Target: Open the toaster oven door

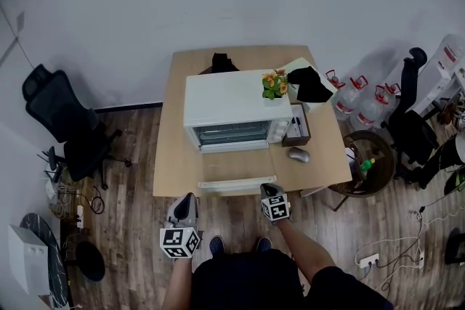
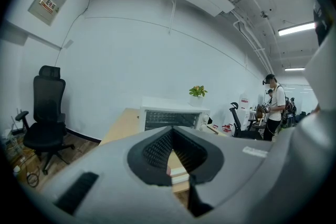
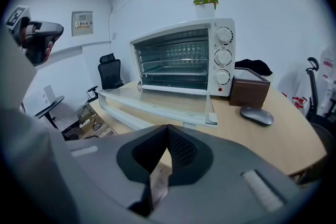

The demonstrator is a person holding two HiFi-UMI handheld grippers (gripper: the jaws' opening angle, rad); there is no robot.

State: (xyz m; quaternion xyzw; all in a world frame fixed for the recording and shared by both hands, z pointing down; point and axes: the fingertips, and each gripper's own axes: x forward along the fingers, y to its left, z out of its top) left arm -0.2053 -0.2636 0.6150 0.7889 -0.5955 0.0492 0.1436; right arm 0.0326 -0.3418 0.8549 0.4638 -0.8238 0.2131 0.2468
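Here both the left gripper (image 2: 172,152) and the right gripper (image 3: 167,157) have their jaws pressed together on nothing, just off the pale wooden desk's (image 1: 320,156) front edge. That is probably because the white toaster oven's (image 1: 229,107) glass door (image 3: 163,105) already lies open and flat. The oven cavity holds only a wire rack (image 3: 176,68).

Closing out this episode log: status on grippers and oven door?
Left gripper shut, empty, off the table edge. Right gripper shut, empty, near the door's front edge. Oven door fully down. Nothing blocking.
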